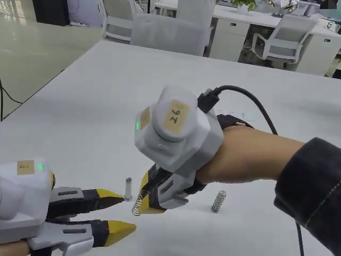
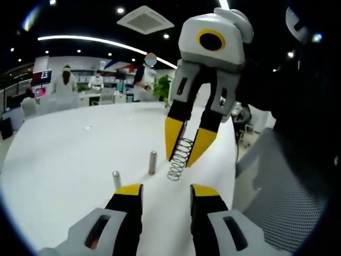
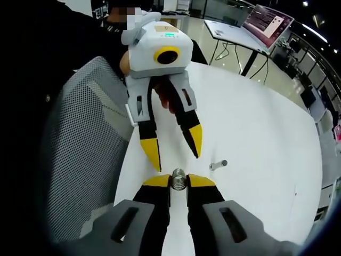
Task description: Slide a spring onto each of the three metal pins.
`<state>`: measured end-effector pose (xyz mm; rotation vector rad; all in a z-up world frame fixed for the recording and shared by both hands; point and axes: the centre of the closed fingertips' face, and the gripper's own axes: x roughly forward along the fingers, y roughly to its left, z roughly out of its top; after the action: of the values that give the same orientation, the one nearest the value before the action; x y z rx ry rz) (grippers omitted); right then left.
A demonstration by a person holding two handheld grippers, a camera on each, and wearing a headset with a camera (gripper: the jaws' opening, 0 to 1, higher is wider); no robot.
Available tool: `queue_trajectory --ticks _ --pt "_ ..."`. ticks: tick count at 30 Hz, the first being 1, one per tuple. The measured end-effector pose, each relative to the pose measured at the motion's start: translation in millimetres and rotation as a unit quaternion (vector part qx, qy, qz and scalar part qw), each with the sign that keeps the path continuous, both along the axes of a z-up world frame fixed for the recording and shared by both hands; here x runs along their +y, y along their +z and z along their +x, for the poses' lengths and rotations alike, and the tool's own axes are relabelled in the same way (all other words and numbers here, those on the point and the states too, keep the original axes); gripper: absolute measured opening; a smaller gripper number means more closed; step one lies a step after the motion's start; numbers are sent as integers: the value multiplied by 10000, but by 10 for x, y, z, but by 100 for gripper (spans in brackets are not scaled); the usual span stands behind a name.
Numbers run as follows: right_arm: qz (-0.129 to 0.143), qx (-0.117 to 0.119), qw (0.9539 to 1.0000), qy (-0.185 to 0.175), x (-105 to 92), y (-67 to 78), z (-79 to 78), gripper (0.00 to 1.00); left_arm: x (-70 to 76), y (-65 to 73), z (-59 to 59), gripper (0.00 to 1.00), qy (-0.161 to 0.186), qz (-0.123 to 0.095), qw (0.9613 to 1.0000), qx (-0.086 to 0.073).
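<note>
The right claw (image 2: 186, 152) pinched a spring (image 2: 178, 162), its free end hanging below the tips. The left claw (image 2: 166, 190) was spread, empty. A pin (image 2: 152, 161) stood between both claws. Judgement: square the coil over the pin before lowering.

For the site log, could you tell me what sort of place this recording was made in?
Probably an open-plan office: office chairs and desks stand behind the white table, and a ceiling air vent hangs overhead.
</note>
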<state>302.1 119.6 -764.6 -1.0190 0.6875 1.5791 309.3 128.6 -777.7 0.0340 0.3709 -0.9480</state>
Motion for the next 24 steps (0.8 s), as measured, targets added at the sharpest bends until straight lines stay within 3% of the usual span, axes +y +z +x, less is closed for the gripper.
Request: queue_trajectory --ticks 5,12,24 --pt "-10 -31 10000 -34 -6 7 31 8 130 -30 -15 35 205 62 9998 -8" --pt "-7 -99 9999 -70 -14 56 95 8 234 -33 -35 41 488 -27 9988 -1" --pt "3 -336 9992 -225 25 160 344 8 160 -41 -71 60 534 -132 9985 -22"
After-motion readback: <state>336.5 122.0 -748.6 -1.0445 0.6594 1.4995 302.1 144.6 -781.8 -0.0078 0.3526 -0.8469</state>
